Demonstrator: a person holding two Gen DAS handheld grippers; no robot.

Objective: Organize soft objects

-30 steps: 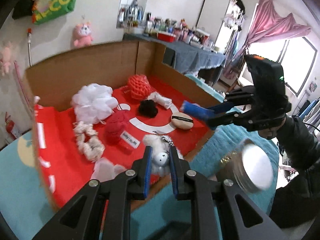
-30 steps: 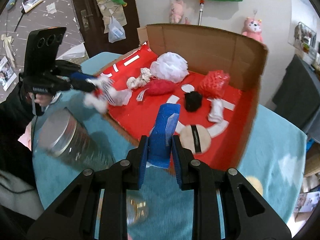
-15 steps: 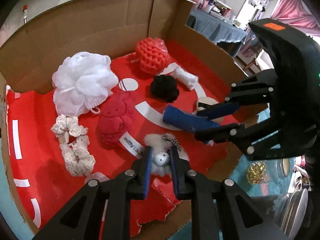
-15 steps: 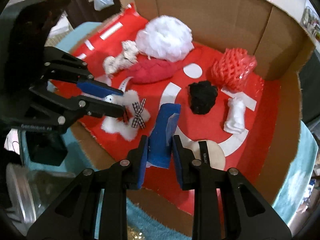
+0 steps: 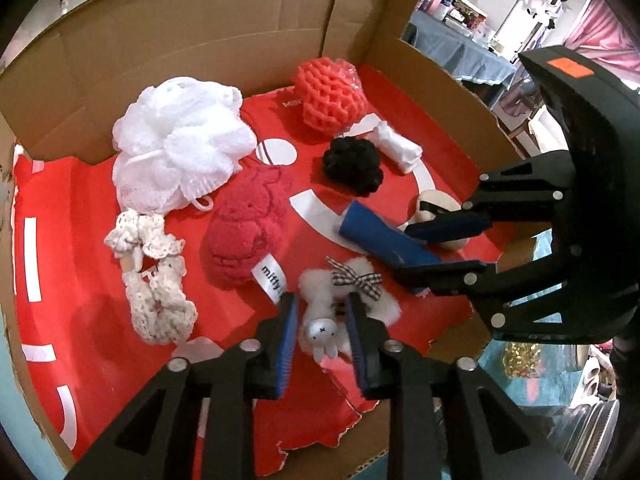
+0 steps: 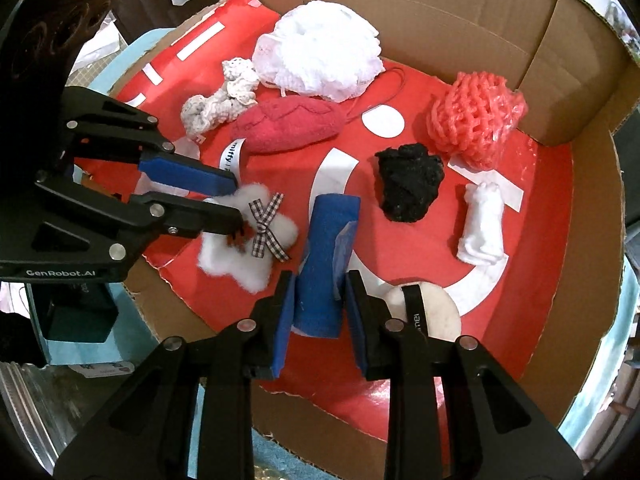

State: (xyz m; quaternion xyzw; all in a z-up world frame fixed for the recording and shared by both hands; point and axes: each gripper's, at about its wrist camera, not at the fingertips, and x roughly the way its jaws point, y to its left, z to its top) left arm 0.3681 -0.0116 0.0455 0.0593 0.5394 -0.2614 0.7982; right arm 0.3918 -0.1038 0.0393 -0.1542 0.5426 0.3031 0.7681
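**Spotter:** Left wrist first. What has changed?

**Me:** My left gripper [image 5: 322, 328] has loosened. Half a second ago its blue pads pinched the small white fluffy bunny toy with the checked ribbon bow [image 5: 344, 300]; now the jaws stand apart on either side of it, and the toy lies on the red liner near the front edge of the shallow cardboard box [image 5: 200, 40]. Its face points toward the camera, its long axis running away from me. The right gripper [image 5: 432, 248] reaches in just beyond the toy with the blue rolled cloth [image 5: 380, 240].

**Spotter:** Right wrist?

**Me:** My right gripper [image 6: 318, 300] has widened too; its pads flank the blue rolled cloth [image 6: 328, 256], and I cannot tell whether they touch it. The roll's long axis points toward the box's back wall [image 6: 440, 12]. The bunny toy [image 6: 248, 248] lies just left of it, with the left gripper [image 6: 236, 204] over its edge.
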